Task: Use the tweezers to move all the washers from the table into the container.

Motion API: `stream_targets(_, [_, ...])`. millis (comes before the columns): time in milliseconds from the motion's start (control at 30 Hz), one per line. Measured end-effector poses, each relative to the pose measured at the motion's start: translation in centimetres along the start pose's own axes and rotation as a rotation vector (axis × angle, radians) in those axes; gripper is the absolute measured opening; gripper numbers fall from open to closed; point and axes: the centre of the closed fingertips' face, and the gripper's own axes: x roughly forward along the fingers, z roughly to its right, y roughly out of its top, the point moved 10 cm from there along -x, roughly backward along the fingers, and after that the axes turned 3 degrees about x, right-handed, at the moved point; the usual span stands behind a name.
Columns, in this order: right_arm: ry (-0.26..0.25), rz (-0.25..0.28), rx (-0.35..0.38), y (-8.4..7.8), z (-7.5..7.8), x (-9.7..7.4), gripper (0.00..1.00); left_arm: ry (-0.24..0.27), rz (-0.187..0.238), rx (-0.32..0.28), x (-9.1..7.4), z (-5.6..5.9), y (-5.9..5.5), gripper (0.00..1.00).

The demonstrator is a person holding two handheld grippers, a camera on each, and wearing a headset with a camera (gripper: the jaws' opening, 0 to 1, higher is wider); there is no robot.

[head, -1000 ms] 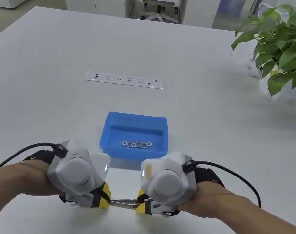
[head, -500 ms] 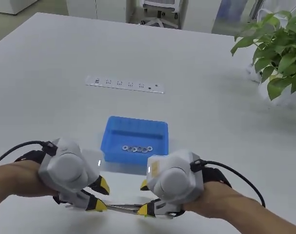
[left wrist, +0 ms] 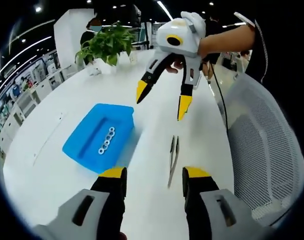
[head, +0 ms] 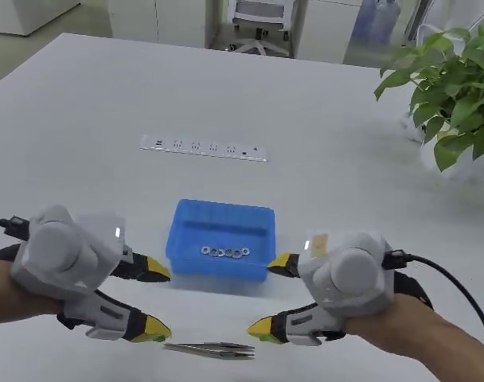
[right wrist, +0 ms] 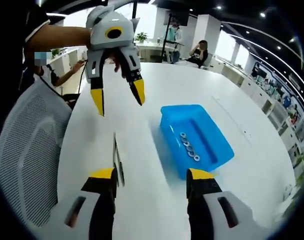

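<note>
This is an open-plan office. The table (head: 345,159) under my fingers is a long white meeting table, with a white power strip (head: 204,147) lying flat on it and a leafy potted plant (head: 453,87) on its right side. An office chair (head: 262,16) stands beyond the far end, beside white cabinets (head: 146,12). The left gripper view catches the grey mesh back of another chair (left wrist: 262,145) just beside the table. Further off, people (right wrist: 199,50) sit at another white table. The dark ceiling carries small spotlights (left wrist: 38,8) and long light strips (right wrist: 262,42). What look like rows of workstations (left wrist: 22,95) line one side of the room.
</note>
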Motion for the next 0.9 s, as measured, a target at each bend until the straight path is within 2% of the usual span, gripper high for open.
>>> stream_targets(167, [-0.047,0.045,0.053,-0.9,0.6,-1.8,0.70,0.053,0.048,-0.024,-1.2,0.1,0.1,0.64])
stream_targets(333, [-0.073,0.072,0.105,-1.8,0.6,-3.1,0.79,0.105,0.076,-0.059,-2.5,0.1,0.2,0.70])
stream_targets(533, [-0.086,0.105,0.150,-2.9,-0.1,-4.4,0.88,0.125,0.084,-0.095,-3.0,0.6,-0.2,0.77])
stream_targets(700, [-0.089,0.132,0.195,-3.5,-0.3,-5.0,0.95,0.162,0.103,-0.118,-3.6,1.0,-0.2,0.85])
stream_targets(900, [-0.092,0.152,0.205,-3.2,-0.4,-5.7,1.00,0.165,0.102,-0.149,-3.9,1.1,-0.2,0.93])
